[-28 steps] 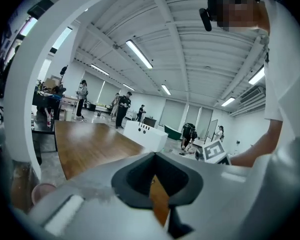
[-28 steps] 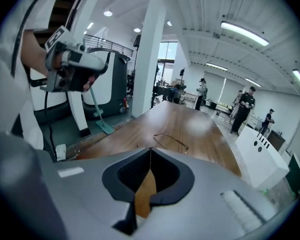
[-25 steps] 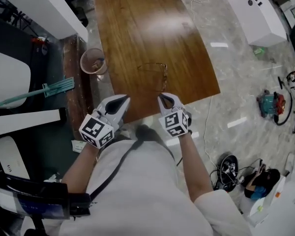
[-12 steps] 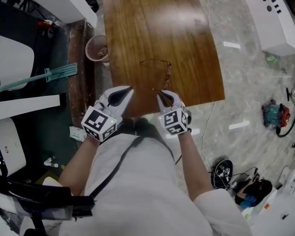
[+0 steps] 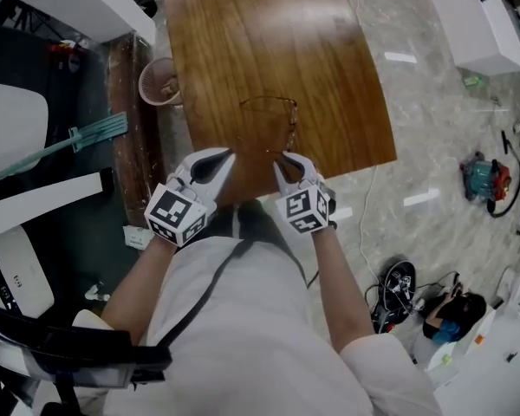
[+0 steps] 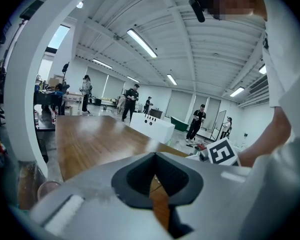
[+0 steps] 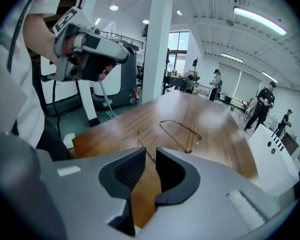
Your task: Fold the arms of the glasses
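We have bare wood on the table (image 5: 269,33) beyond the glasses (image 5: 271,121) and on either side of them, so a gripper can pass there freely out to the edges. The glasses lie just ahead of us, close to the table's near edge, their thin wire arms pointing back at us. Between the left gripper (image 5: 230,154), jaws together, and the right gripper (image 5: 280,157) there is only a narrow lane. The right jaws have just been opening and stand apart, with one wire arm running to the mouth of their gap. A pink bin (image 5: 159,83) crowds the table's left edge. To the right, the floor (image 5: 433,146) is mostly bare.
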Tool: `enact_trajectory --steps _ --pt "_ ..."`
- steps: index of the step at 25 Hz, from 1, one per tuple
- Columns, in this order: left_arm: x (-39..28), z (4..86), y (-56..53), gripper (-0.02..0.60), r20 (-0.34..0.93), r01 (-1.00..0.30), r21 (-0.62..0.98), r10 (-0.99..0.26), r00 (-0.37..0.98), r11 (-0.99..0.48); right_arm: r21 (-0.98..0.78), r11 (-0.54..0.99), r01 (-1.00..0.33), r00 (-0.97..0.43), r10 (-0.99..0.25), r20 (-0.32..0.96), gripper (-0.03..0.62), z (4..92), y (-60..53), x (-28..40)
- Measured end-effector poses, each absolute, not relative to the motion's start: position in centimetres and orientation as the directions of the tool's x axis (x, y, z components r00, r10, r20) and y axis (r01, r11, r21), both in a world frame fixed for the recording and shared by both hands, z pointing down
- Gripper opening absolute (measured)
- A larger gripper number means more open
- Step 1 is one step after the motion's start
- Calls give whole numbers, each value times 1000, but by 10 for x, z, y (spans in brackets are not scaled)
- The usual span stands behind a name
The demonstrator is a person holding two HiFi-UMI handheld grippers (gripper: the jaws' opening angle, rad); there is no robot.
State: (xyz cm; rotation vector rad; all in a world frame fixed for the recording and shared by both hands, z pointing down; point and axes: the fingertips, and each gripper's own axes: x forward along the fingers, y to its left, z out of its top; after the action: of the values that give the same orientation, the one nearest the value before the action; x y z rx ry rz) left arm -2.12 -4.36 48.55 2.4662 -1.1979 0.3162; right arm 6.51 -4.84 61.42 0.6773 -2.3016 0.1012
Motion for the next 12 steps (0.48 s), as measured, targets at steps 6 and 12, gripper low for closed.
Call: enact_trajectory --steps 6,12 --pt "-26 502 -50 8 389 -751 232 -649 654 -618 221 859 -462 -502 -459 733 104 631 -52 56" --pt "-39 512 -55 8 402 -709 225 -599 692 -668 320 856 -406 -396 -480 783 138 644 -58 45"
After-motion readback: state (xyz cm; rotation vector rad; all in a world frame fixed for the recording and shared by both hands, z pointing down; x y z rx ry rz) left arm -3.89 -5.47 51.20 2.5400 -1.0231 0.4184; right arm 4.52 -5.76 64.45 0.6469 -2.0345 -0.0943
